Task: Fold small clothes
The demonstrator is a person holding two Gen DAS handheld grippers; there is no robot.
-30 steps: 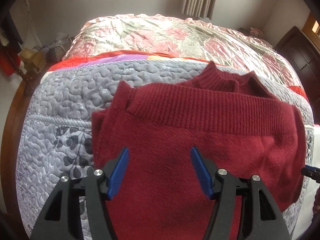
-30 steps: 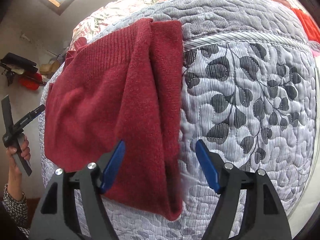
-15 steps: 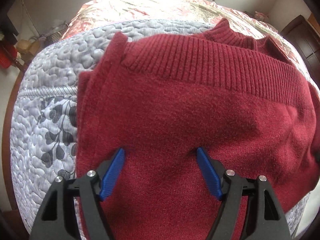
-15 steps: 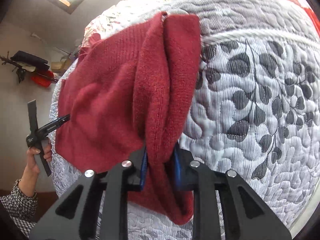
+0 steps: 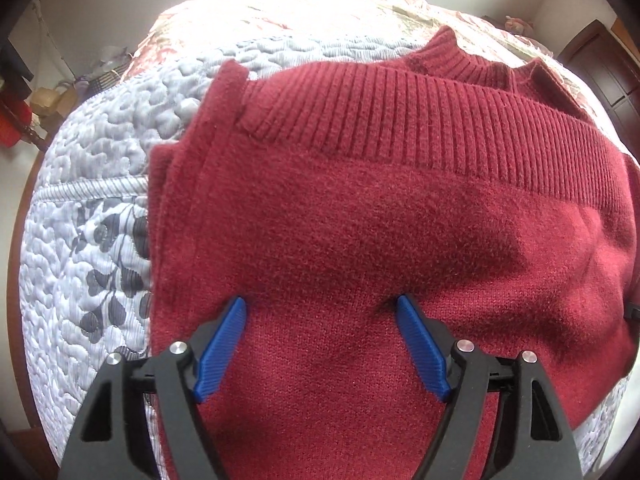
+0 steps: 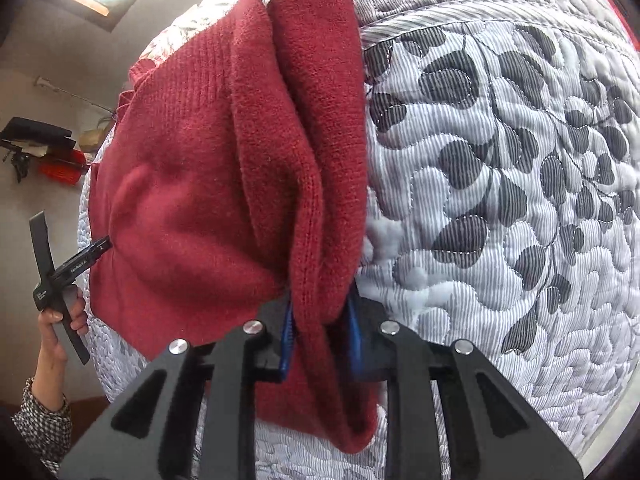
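Faint print on one tool only

Small white lettering runs along the arm of the left tool (image 6: 82, 258), seen at the far left of the right tool's view; too small to read surely.

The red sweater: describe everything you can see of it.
The red sweater is a dark red knit, fuzzy on the body, with a ribbed hem band folded up toward a ribbed collar. It lies folded in layers on the grey quilt. The right gripper is shut on its thick folded side edge, which bunches between the blue fingers. The left gripper is open, its finger tips pressed into the knit near the front.
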